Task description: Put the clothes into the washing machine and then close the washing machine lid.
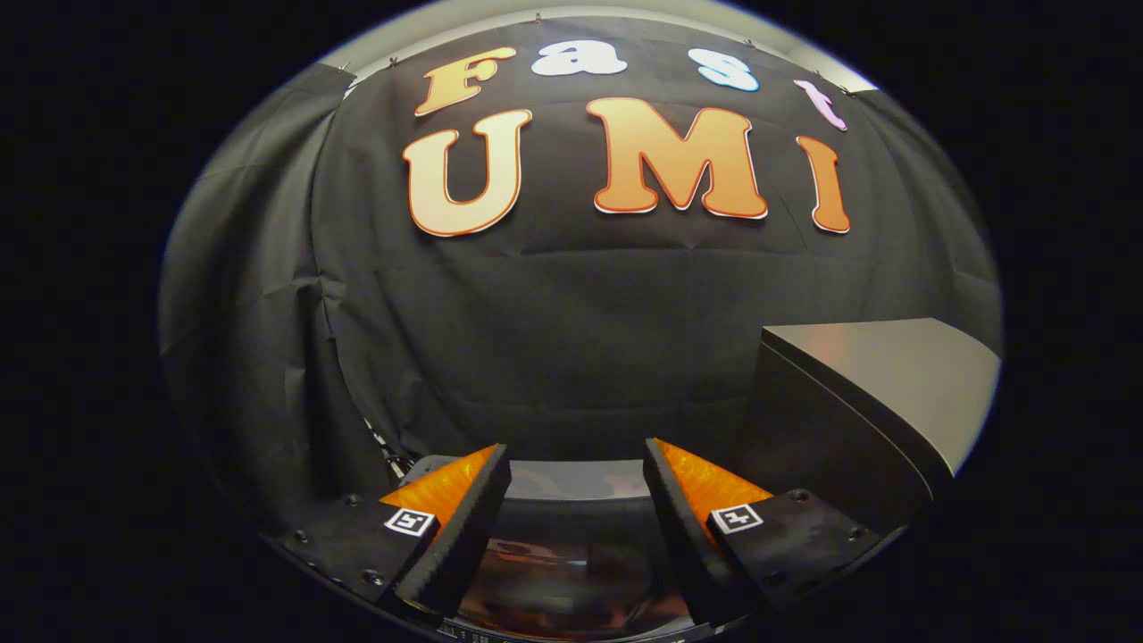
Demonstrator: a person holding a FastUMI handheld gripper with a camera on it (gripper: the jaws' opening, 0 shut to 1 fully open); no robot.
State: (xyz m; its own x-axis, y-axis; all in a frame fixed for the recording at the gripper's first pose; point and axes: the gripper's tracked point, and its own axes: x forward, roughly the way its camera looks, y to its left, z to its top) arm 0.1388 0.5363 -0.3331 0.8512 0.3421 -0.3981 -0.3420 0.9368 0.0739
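Glossy, dark and curved, the washing machine lid (571,563) lies directly below and between my jaws (576,500), which stand released, well apart, grasping nothing. From the gripper view the lid's rounded rim runs crosswise just ahead of my fingertips (487,482), so my judgement is that the coming move goes downward, not forward. A grey box (880,393) stands beyond my right finger. No clothes can be made out; reflections blur the lid, and whether it is fully shut I cannot tell.

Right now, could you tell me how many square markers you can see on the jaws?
2: one marker on the left jaw, one marker on the right jaw. The gripper is open.
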